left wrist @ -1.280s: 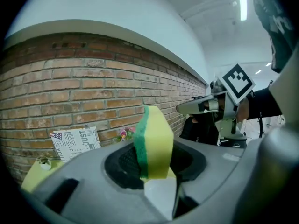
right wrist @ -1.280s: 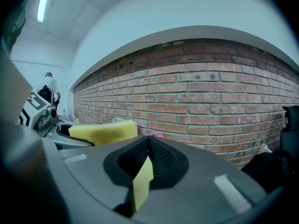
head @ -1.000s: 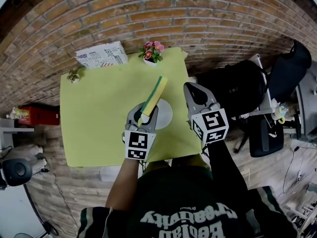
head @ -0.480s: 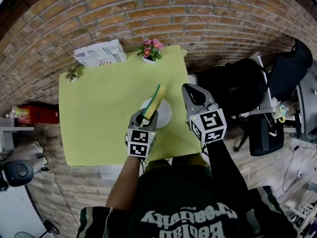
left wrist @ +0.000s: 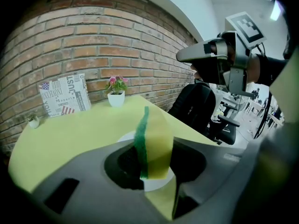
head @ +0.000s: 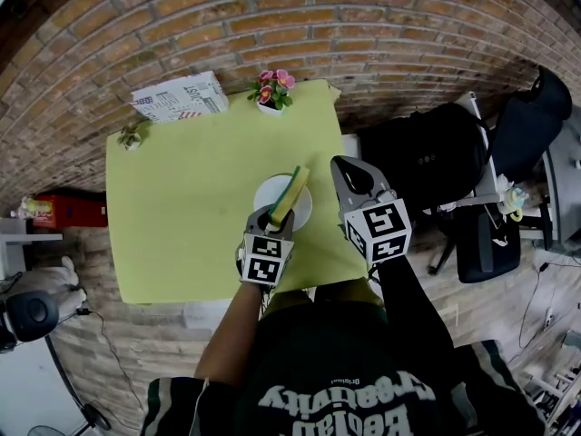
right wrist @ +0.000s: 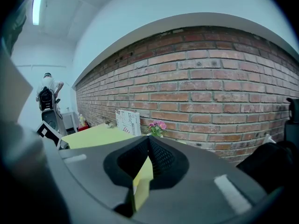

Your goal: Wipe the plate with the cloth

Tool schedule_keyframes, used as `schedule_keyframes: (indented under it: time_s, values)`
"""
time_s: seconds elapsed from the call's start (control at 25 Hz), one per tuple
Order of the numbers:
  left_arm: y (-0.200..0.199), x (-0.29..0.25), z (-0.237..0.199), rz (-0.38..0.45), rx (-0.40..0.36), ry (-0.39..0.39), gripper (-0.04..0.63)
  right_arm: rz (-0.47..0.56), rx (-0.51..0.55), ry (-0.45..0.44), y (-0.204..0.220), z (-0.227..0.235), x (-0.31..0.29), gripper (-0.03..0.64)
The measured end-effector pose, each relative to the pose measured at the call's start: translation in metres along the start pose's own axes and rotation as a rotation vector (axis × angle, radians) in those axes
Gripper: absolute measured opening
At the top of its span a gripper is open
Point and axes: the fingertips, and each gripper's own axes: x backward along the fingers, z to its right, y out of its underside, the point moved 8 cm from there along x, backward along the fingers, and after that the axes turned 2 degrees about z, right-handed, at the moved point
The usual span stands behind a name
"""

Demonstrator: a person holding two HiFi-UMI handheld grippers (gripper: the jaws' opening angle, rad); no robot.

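A small white plate (head: 265, 192) lies on the yellow-green table (head: 182, 207) near its right front corner. My left gripper (head: 274, 214) is shut on a yellow sponge with a green scouring side (head: 290, 194). The sponge stands on edge over the plate. In the left gripper view the sponge (left wrist: 155, 141) sticks up between the jaws, with the plate (left wrist: 125, 136) right behind and under it. Whether the sponge touches the plate is hidden. My right gripper (head: 348, 167) hovers at the table's right edge beside the plate, shut with nothing in it (right wrist: 148, 139).
At the table's far edge stand a pink flower pot (head: 272, 92), a printed box (head: 178, 99) and a tiny plant (head: 136, 136). A black backpack (head: 427, 157) and an office chair (head: 490, 243) sit to the right of the table. A brick wall runs behind.
The left gripper has moved slightly right with the sponge, whose tip reached past the plate's far rim and now stands steeper over the plate. The right gripper has barely moved.
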Motion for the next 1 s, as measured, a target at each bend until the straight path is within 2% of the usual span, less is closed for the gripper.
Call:
schedule_keyframes:
  time_s: [0.56, 0.8, 1.0]
  values:
    - [0.015, -0.008, -0.003, -0.025, -0.009, -0.013, 0.132, 0.002, 0.008, -0.01, -0.001, -0.005, 0.0, 0.014]
    - [0.017, 0.0, -0.017, -0.015, 0.006, -0.064, 0.132, 0.002, 0.012, -0.017, -0.001, -0.009, 0.0, 0.014]
    - [0.024, 0.014, -0.031, -0.047, 0.047, -0.111, 0.132, -0.002, 0.018, -0.029, -0.002, -0.013, -0.002, 0.014]
